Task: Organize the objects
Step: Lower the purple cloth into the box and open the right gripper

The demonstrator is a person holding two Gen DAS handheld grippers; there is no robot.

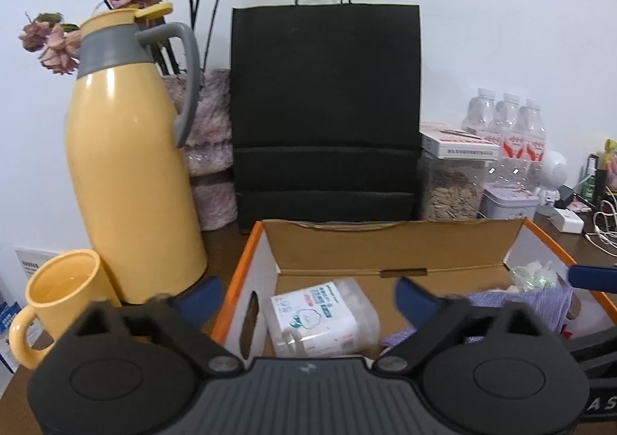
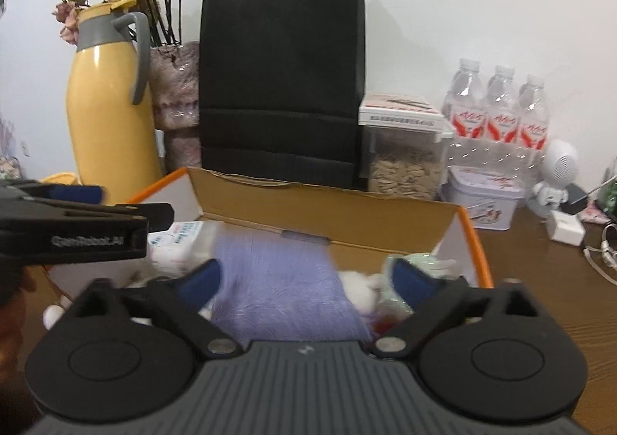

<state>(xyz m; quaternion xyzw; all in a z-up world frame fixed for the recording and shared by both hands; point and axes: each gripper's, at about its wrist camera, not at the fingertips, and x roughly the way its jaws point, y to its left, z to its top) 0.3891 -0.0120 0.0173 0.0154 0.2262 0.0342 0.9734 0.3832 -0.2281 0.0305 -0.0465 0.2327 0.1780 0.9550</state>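
1. Both grippers sit closest to the lens: left gripper (image 1: 306, 298) and right gripper (image 2: 304, 279) each have jaws spread wide, nothing clamped between them.
2. Task items are already in the cardboard box (image 1: 385, 242): wipes pack (image 1: 322, 313) at its left end, purple cloth (image 2: 277, 277) in the middle, a white fluffy thing (image 2: 360, 290) and a pale green bundle (image 2: 420, 265) toward the right end.
3. My read: both hands have let go over the box, so I'd call this drop done. Next I'd lift straight up before swinging sideways, so no fingertip snags the cloth or the orange rim.
4. Watch the left side: yellow thermos (image 1: 131, 180) and yellow mug (image 1: 58, 304) stand just beside the box wall and are easy to clip.
5. Counts: two grippers, one box, one wipes pack, one cloth, one thermos, one mug, one black paper bag (image 1: 326, 111), three water bottles (image 2: 497, 111), one tin (image 2: 482, 199), one clear seed container (image 2: 405, 165).
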